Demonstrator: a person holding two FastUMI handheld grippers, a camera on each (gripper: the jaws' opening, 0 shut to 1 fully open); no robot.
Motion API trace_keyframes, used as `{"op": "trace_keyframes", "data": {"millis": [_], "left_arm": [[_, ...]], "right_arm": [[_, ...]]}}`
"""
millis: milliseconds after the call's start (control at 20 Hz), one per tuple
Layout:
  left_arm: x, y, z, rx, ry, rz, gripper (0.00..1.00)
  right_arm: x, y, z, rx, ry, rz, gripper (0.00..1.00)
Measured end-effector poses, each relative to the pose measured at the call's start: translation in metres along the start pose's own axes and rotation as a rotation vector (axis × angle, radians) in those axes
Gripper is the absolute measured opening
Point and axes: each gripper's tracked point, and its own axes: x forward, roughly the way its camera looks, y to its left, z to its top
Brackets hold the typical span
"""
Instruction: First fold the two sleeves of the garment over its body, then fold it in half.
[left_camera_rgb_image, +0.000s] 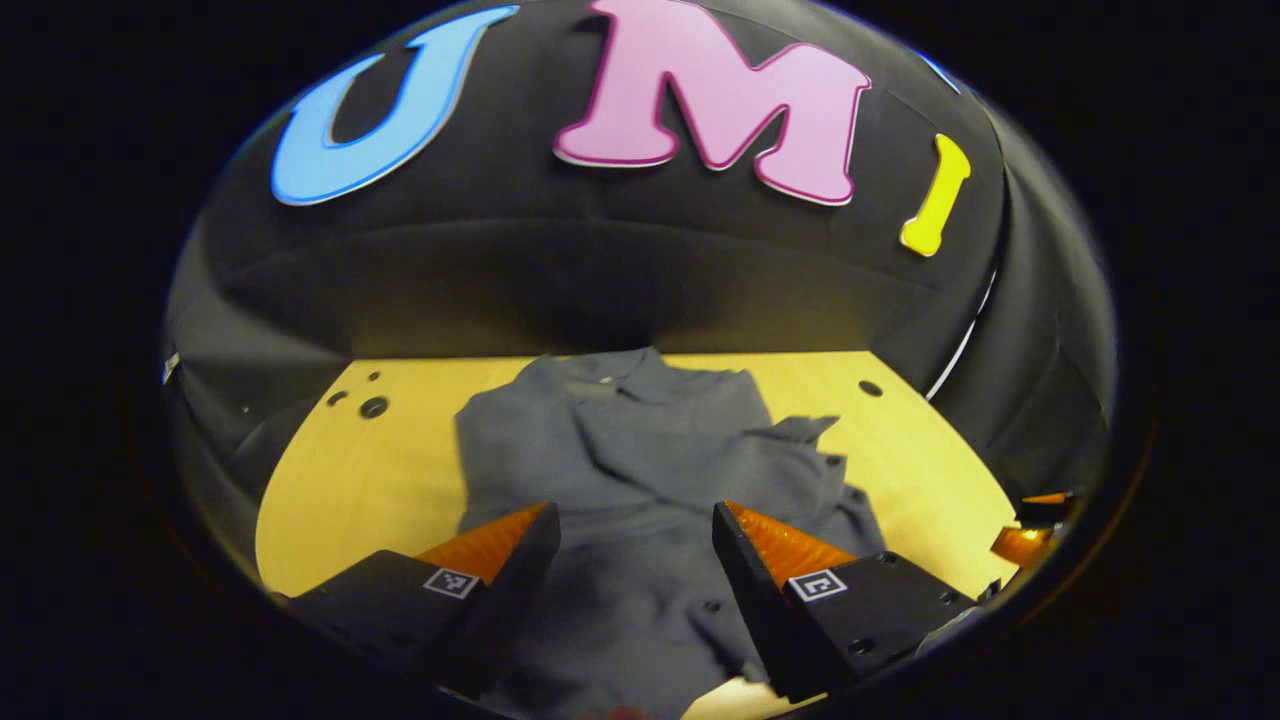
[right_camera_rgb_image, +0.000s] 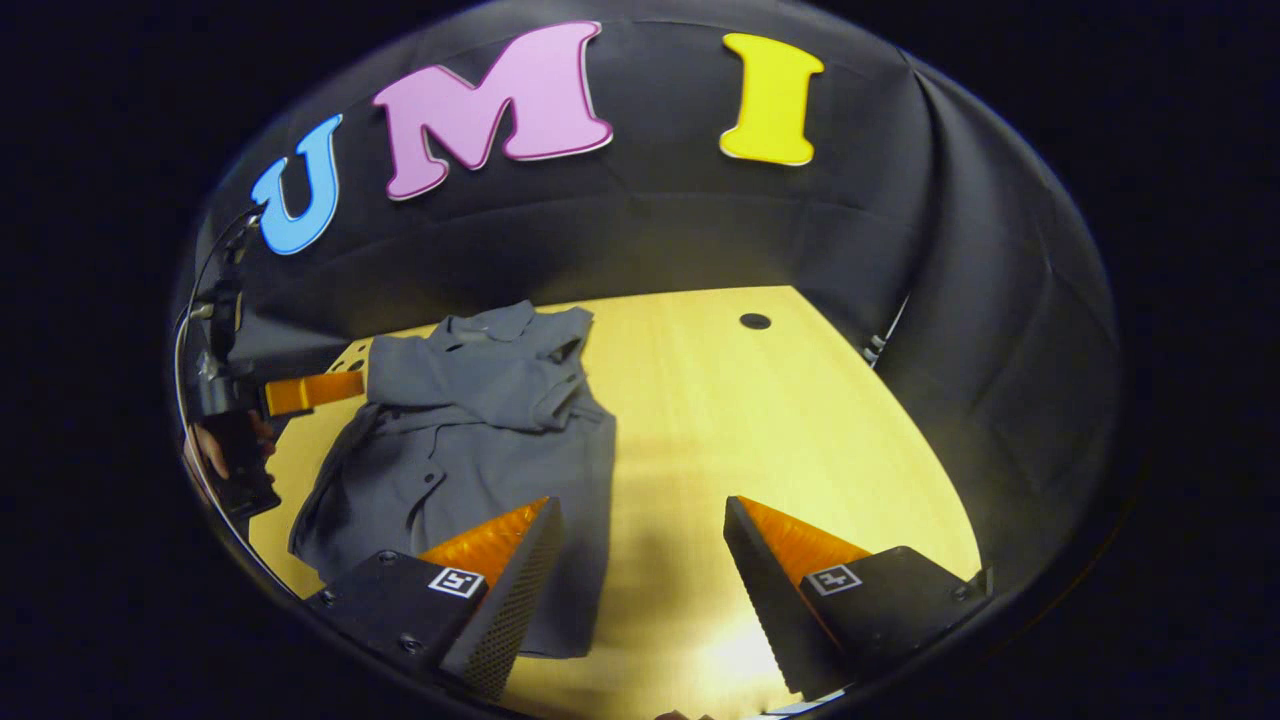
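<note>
My left gripper is spread open, nothing held, above the grey garment, which lies ahead and beneath with sleeves folded in. My right gripper gapes over bare table; garment to its left.

Wood table w/ holes, grey shirt lying flat on it
</note>
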Motion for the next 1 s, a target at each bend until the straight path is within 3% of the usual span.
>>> {"op": "trace_keyframes", "data": {"millis": [200, 400, 450, 500, 750, 850, 1000], "left_arm": [[-0.044, 0.069, -0.066, -0.05, 0.079, 0.1, 0.96], [-0.079, 0.113, -0.12, -0.092, 0.145, 0.161, 0.96], [-0.086, 0.122, -0.134, -0.103, 0.163, 0.171, 0.92], [-0.092, 0.129, -0.147, -0.115, 0.182, 0.177, 0.96], [-0.103, 0.135, -0.193, -0.154, 0.266, 0.172, 0.96], [-0.099, 0.13, -0.204, -0.16, 0.287, 0.157, 0.92], [-0.091, 0.121, -0.208, -0.138, 0.302, 0.141, 0.96]], "right_arm": [[0.013, 0.036, -0.034, -0.036, 0.091, 0.032, 1.0], [0.022, 0.055, -0.061, -0.052, 0.156, 0.041, 1.0], [0.025, 0.057, -0.067, -0.048, 0.173, 0.037, 1.0], [0.026, 0.059, -0.075, -0.036, 0.19, 0.036, 1.0], [0.03, 0.064, -0.103, -0.046, 0.246, 0.006, 1.0], [0.035, 0.061, -0.113, -0.04, 0.267, -0.01, 1.0], [0.04, 0.055, -0.128, -0.014, 0.297, -0.037, 1.0]]}}
